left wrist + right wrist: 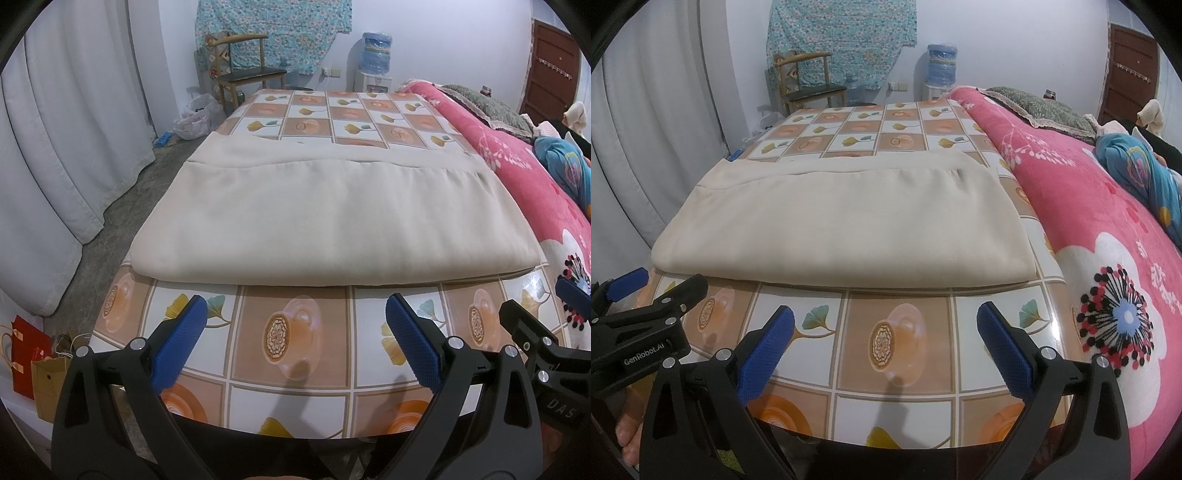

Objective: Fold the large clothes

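A large beige garment [332,214] [846,225] lies folded flat into a wide rectangle on the tiled-pattern table [295,339] [897,339]. Its near fold runs across the table just beyond both grippers. My left gripper [295,325] hangs open over the table's front edge, short of the cloth, with nothing between its blue pads [181,343]. My right gripper [886,328] is open too, beside it and equally short of the cloth. Each gripper shows at the edge of the other's view: the right one [546,332], the left one [642,295].
A bed with a pink floral blanket [1108,236] runs along the table's right side, with a person lying on it [1137,166]. White curtains [55,147] hang on the left. A wooden chair [243,70], a water dispenser [375,59] and paper bags [33,365] stand around.
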A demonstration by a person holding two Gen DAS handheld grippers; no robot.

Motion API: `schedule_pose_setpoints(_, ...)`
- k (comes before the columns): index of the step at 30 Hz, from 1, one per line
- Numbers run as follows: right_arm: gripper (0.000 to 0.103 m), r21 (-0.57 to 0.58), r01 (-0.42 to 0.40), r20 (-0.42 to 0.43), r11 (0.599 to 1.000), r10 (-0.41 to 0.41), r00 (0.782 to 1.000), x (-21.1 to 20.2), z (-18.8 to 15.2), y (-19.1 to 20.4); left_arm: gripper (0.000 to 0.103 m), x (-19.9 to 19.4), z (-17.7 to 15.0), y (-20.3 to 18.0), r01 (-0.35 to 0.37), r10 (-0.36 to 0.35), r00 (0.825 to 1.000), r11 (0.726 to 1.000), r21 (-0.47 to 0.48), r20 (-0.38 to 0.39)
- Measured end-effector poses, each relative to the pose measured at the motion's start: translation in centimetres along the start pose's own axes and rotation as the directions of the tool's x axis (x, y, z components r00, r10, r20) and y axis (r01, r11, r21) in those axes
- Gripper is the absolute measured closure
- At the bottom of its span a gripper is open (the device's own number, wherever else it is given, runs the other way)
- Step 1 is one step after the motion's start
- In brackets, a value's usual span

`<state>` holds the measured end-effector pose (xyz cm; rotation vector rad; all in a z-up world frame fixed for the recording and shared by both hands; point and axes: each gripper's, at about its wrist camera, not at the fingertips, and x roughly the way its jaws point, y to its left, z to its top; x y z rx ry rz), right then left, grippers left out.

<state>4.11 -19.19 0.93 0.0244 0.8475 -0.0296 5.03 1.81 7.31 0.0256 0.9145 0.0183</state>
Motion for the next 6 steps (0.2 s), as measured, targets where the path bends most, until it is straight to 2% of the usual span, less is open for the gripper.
schedule_pose_setpoints(6, 0.007, -0.001, -0.002, 0.0, 1.0, 0.002, 1.0, -0.02, -0.01, -0.03, 0.009, -0.11, 0.11, 0.04, -0.001, 0.001, 1.0, 1.0, -0.001, 0.001)
